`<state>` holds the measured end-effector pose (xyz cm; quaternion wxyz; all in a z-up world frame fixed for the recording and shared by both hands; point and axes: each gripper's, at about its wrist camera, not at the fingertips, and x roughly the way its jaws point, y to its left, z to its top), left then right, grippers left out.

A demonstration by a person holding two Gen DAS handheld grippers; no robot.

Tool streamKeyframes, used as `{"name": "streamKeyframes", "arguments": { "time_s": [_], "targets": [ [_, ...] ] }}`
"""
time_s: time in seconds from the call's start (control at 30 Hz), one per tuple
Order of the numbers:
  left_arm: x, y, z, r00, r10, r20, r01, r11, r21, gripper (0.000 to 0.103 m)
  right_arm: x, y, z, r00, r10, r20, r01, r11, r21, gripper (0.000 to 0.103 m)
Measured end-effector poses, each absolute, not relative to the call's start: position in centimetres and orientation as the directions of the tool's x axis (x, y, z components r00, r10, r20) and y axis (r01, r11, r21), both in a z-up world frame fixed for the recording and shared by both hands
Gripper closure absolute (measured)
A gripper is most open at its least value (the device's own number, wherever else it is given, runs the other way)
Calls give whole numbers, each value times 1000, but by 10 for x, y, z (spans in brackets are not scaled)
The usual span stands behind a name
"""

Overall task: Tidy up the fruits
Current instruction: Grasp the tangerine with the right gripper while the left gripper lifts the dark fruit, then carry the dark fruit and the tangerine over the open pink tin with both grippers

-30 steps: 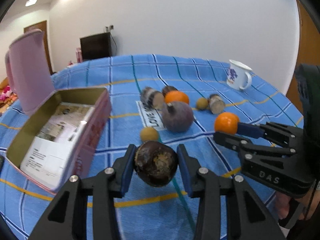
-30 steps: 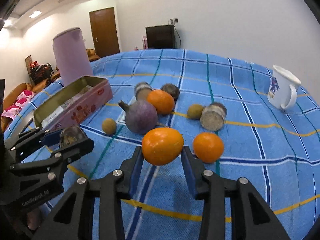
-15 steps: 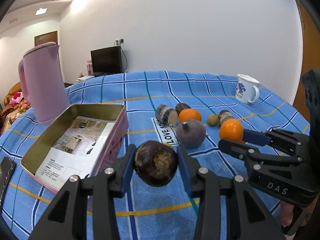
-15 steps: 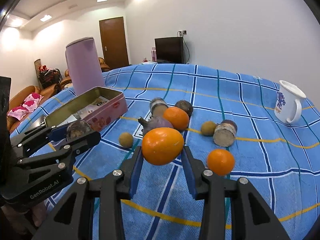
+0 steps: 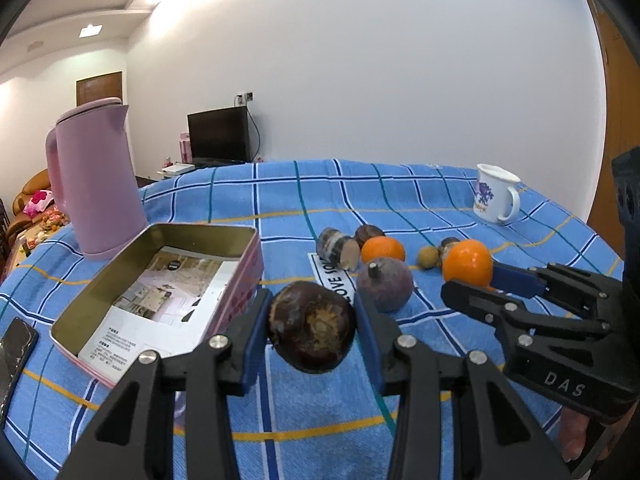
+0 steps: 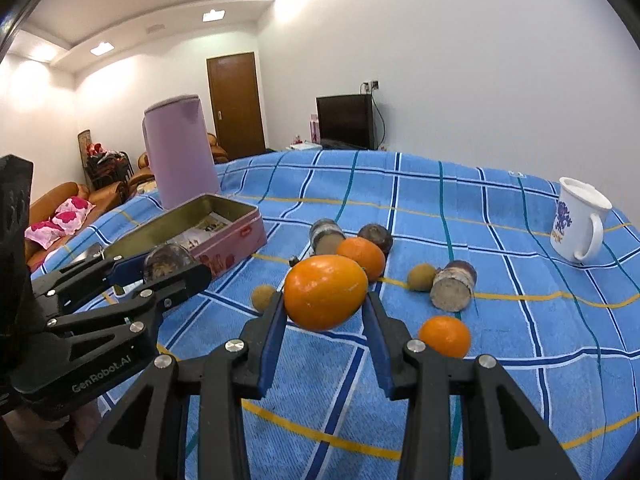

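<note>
Ahead-left of your left fingers (image 5: 256,328) the open tin (image 5: 236,236) has free room inside, but the pink kettle (image 5: 94,176) stands behind it. Ahead of your right fingers (image 6: 276,332) loose fruit (image 6: 444,336) crowds the cloth (image 6: 540,320); bare cloth lies right, before the mug (image 6: 576,220).

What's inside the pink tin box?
Inside the pink tin box lie printed paper leaflets covering its floor. No fruit shows in there. Anything beneath the leaflets is hidden, and the near wall hides the closest strip.
</note>
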<state>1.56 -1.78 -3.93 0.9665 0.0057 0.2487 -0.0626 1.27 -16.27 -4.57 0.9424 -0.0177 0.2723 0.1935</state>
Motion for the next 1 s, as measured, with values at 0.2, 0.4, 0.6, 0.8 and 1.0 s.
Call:
{"name": "streamKeyframes", "arguments": {
  "time_s": [0.2,0.4,0.6,0.8,1.0],
  "targets": [
    [15,-18,-37,877,-111,-467,118,993,-14,60,10,-162,-42,792,358,-494,-377,924,66,62],
    [17,-15,-36,888,-96,-449,107,994,-2,60,11,-166,-41,809,363,-462,-369,926,82,62],
    [19,-13,-34,895,-81,-438,95,995,9,60,11,-165,-39,823,362,-438,-363,928,84,62],
    [16,-18,-33,906,-80,-415,103,994,33,60,7,-163,-36,841,361,-403,-363,929,75,62],
    [16,-20,-31,919,-72,-387,98,994,48,60,5,-163,-34,855,356,-378,-357,932,70,62]
  ]
}}
